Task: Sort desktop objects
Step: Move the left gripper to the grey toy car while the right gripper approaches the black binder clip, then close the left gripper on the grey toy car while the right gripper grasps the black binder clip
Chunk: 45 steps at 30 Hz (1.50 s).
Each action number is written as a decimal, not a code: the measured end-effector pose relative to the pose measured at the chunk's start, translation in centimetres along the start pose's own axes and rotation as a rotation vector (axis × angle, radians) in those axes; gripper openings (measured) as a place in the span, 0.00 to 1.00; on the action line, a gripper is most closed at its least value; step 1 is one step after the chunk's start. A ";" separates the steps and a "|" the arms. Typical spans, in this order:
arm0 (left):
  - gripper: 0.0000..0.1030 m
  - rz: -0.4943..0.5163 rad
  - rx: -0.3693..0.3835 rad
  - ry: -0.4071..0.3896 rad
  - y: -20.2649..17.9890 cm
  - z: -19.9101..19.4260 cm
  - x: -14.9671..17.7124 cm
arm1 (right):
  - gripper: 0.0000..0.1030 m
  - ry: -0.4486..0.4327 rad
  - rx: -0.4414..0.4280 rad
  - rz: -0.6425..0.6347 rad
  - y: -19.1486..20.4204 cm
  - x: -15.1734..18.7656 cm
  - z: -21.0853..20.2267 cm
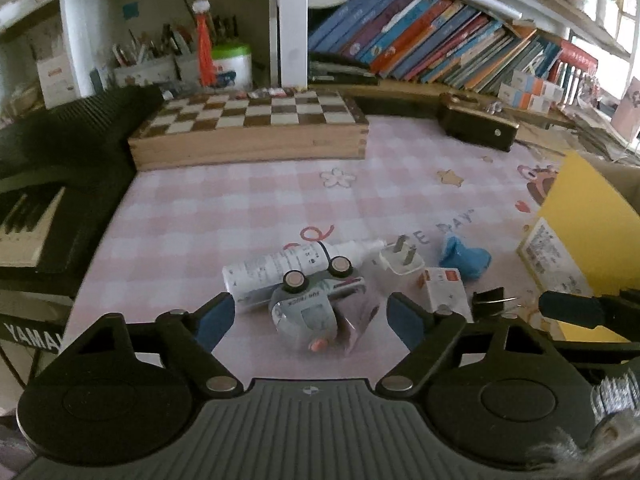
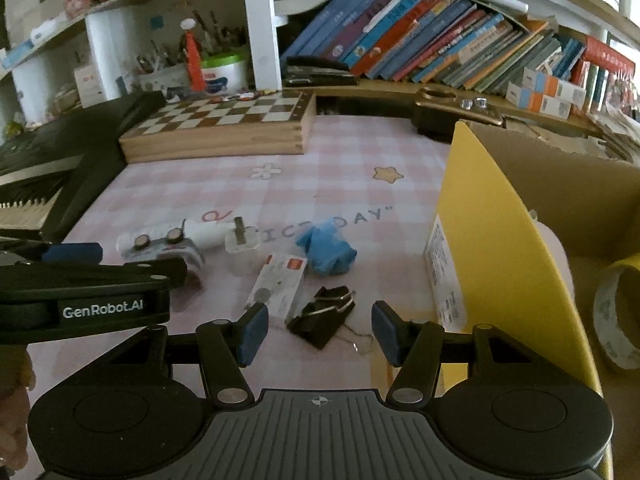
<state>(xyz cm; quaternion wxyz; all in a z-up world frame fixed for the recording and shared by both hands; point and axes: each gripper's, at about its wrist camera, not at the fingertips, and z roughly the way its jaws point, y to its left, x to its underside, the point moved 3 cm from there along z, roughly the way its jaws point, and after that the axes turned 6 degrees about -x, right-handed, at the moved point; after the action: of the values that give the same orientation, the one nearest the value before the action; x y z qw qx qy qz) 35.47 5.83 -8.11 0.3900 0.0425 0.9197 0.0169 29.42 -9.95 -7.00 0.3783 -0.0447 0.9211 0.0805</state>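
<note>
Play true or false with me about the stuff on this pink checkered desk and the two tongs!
1. The toy car lies on its side between the open left tongs. True.
2. The right tongs are squeezing the black binder clip. False: they are open, with the clip between the fingers.
3. The white plug lies next to the white spray bottle. True.
4. The blue crumpled thing is inside the cardboard box. False: it is on the desk mat.
5. The chessboard has pieces set up. False: none stand on it.
</note>
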 end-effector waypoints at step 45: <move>0.62 -0.083 0.128 -0.087 3.6 -13.5 3.8 | 0.01 -0.121 -0.132 -0.006 2.1 0.6 -10.1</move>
<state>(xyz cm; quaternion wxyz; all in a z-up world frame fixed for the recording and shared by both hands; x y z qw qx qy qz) 23.39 9.79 -1.21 0.4263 0.0300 0.9021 -0.0601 21.75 -9.75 -0.12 0.4297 -0.0675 0.8891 0.1426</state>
